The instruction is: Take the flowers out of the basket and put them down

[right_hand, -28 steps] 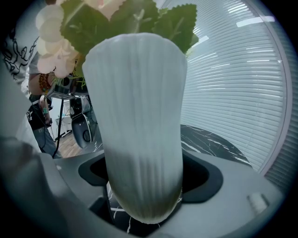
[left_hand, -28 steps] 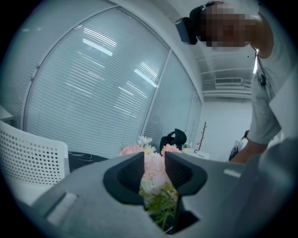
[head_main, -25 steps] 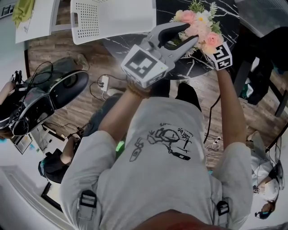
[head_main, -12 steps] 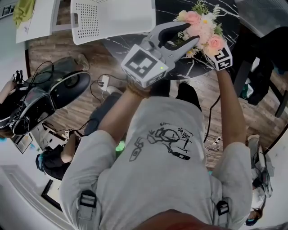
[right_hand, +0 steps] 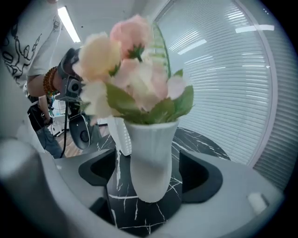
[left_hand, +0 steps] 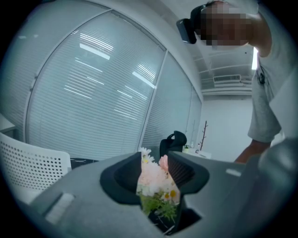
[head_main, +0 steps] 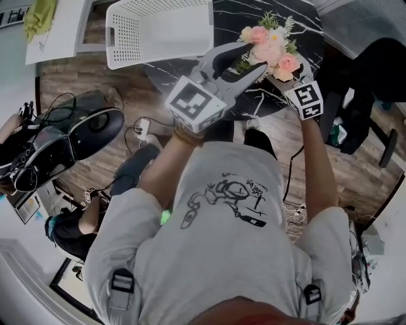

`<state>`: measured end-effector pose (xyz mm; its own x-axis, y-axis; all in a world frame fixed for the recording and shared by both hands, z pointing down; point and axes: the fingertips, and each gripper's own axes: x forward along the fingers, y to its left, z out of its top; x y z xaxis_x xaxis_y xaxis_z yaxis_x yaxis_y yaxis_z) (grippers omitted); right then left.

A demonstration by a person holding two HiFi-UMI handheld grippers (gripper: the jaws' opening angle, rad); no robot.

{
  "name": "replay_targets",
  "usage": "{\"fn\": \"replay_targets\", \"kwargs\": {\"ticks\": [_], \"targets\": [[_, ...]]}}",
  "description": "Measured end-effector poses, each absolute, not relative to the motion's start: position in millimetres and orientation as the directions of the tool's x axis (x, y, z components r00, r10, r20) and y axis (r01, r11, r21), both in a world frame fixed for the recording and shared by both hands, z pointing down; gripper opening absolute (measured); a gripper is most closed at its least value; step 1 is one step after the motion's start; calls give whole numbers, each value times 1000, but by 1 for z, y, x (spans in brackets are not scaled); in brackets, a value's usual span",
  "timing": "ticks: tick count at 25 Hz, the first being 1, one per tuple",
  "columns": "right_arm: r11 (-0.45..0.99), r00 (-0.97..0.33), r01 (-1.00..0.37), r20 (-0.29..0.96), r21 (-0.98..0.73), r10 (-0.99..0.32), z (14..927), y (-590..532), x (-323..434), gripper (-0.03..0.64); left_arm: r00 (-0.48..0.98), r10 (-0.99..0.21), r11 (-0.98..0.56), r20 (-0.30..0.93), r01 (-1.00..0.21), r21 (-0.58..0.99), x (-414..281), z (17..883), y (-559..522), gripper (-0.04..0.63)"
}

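A white vase (right_hand: 151,158) of pink and cream flowers (head_main: 269,47) stands on the black marble table (head_main: 222,13), to the right of the white perforated basket (head_main: 158,28). My right gripper (right_hand: 151,172) straddles the vase; a gap shows between the vase and each pad, so it is open. In the head view my right gripper (head_main: 288,71) reaches in from below the bouquet. My left gripper (head_main: 254,55) points at the flowers (left_hand: 153,186) from the left, its jaws opening. The bouquet shows through the gap of my left gripper (left_hand: 155,162), and neither pad presses on it.
The basket (right_hand: 122,135) stands just behind the vase. A black office chair (head_main: 361,82) is right of the table. A person with black equipment (head_main: 63,133) and cables sits on the wood floor at left. Curved windows with blinds (left_hand: 93,93) ring the room.
My left gripper's jaws have spread wider. The right gripper's marker cube now sits farther back from the bouquet. The head view has shifted, showing more of the basket.
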<state>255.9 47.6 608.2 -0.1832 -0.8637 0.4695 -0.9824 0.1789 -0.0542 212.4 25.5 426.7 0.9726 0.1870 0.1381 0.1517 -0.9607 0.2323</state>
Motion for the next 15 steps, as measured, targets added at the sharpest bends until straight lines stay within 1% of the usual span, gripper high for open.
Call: {"fn": "replay_targets", "kwargs": {"ticks": [3, 5, 9, 12, 15], "targets": [[156, -173, -985, 473, -75, -864, 586, 70, 255, 416, 975, 180, -964, 128, 149, 221, 206, 413, 30, 178], [150, -176, -984, 444, -92, -878, 564, 82, 252, 394, 977, 176, -965, 122, 146, 219, 201, 405, 32, 178], [133, -168, -984, 388, -116, -906, 516, 99, 246, 319, 979, 170, -966, 110, 144, 213, 193, 388, 37, 168], [124, -162, -984, 344, -128, -925, 476, 107, 238, 262, 982, 173, -962, 75, 152, 228, 189, 371, 47, 137], [122, -160, -982, 294, -141, -942, 433, 110, 229, 217, 979, 194, -964, 60, 179, 198, 186, 353, 61, 90]]}}
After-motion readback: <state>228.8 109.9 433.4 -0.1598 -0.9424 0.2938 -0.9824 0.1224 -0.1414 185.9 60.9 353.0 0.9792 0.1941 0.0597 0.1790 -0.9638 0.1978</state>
